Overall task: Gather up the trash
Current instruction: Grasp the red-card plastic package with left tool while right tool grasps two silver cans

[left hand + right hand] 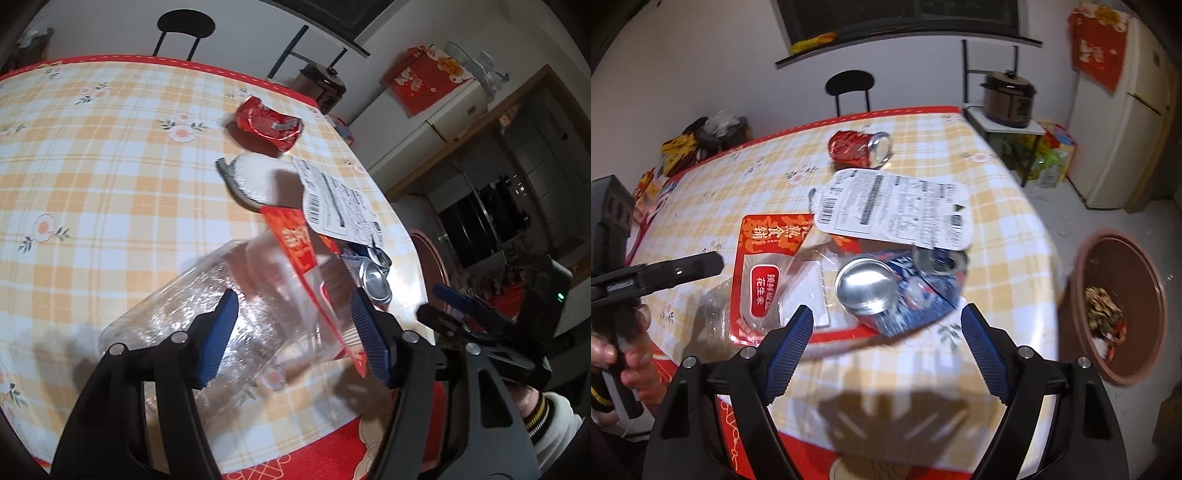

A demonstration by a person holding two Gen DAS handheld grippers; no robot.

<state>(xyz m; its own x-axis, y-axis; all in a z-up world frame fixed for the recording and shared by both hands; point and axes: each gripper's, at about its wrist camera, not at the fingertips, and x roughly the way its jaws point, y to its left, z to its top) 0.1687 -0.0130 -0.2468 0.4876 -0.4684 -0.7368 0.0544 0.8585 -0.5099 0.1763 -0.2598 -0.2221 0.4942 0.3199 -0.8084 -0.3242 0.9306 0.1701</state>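
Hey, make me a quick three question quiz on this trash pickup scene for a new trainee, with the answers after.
1. True or false: the right gripper is shut on the blue can.
2. Which item lies farthest across the table? A) red can B) white tray lid C) red snack packet
3. What stands on the floor right of the table?

Key: 1 false, its jaws are open; 2 A; 3 the brown bin.

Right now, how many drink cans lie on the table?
2: a crushed red can at the far side, and a crushed blue can near the front edge, before the right gripper.
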